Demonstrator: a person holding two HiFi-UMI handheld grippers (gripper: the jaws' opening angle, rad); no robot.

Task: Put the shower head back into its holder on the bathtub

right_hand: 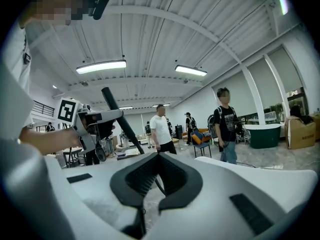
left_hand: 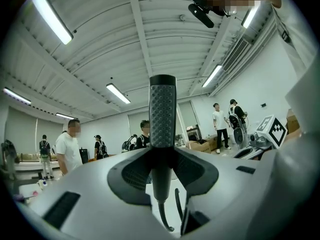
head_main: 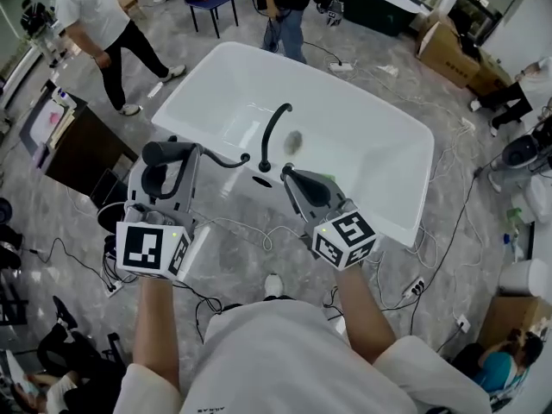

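Note:
My left gripper (head_main: 166, 164) is shut on the black shower head (head_main: 166, 153), which stands upright between the jaws in the left gripper view (left_hand: 162, 126). The shower head's black hose (head_main: 226, 161) runs right toward the bathtub's near rim (head_main: 216, 158). A curved black faucet (head_main: 274, 130) rises from that rim, with a dark oval opening (head_main: 261, 180) at its base. Just right of the faucet base, my right gripper (head_main: 291, 179) is shut and empty, its tips meeting in its own view (right_hand: 157, 156). The left gripper and the shower head (right_hand: 120, 119) also show in the right gripper view.
The white bathtub's far rim (head_main: 345, 84) faces two standing people (head_main: 285, 15) (head_main: 108, 28) and a blue chair (head_main: 211, 3). A dark cabinet (head_main: 73, 149) stands at the left. Cables (head_main: 448, 231) cross the floor. Cardboard boxes (head_main: 448, 50) sit at the back right.

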